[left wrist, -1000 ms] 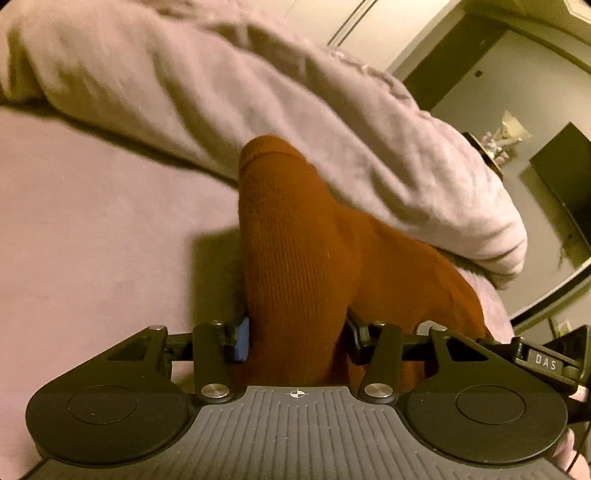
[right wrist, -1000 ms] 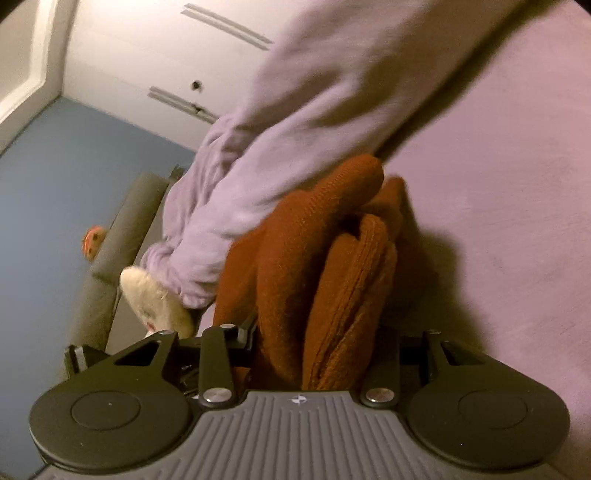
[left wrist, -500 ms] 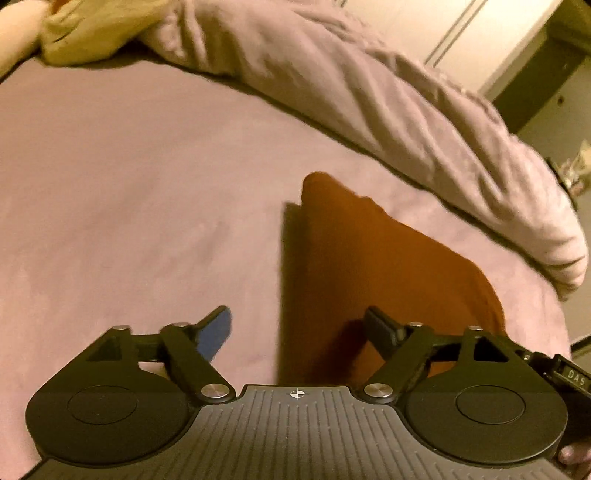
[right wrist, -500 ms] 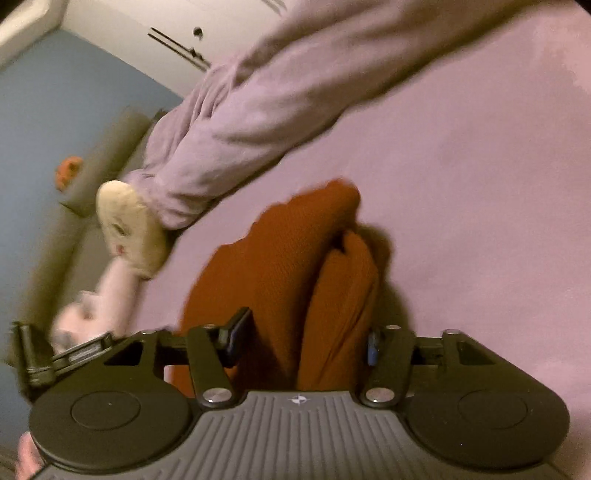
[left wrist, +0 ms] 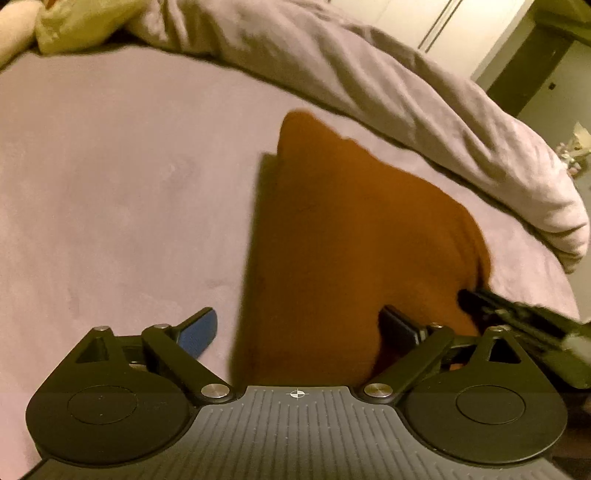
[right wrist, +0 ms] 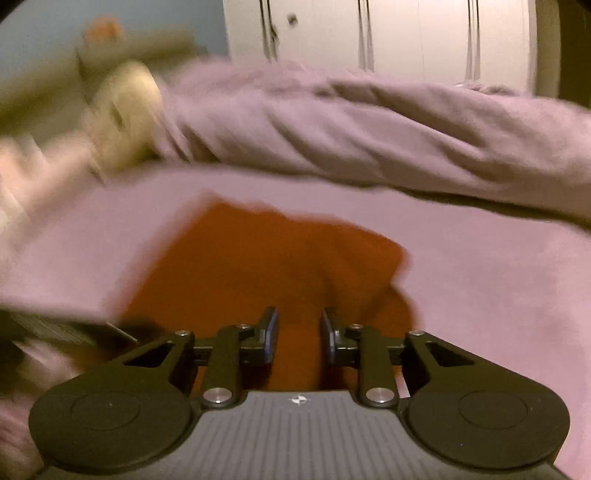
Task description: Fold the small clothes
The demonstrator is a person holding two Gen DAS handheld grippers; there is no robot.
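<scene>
A rust-orange knit garment (left wrist: 351, 240) lies on the lilac bed sheet (left wrist: 110, 184). My left gripper (left wrist: 299, 328) is open wide, its jaws standing apart over the garment's near left edge and holding nothing. In the right wrist view the same garment (right wrist: 258, 266) lies spread and blurred. My right gripper (right wrist: 298, 334) has its jaws fairly close together with a strip of the orange fabric between them, gripping the garment's near edge. The right gripper also shows at the right edge of the left wrist view (left wrist: 517, 317).
A rumpled lilac duvet (left wrist: 369, 85) runs across the back of the bed; it also shows in the right wrist view (right wrist: 369, 125). A yellowish pillow (left wrist: 74, 22) lies at the far left. White wardrobe doors (right wrist: 369, 33) stand behind.
My left gripper let go of the garment and opened wide. The garment dropped from a bunched, raised state to lying spread on the sheet. My right gripper swung round, still closed on the fabric.
</scene>
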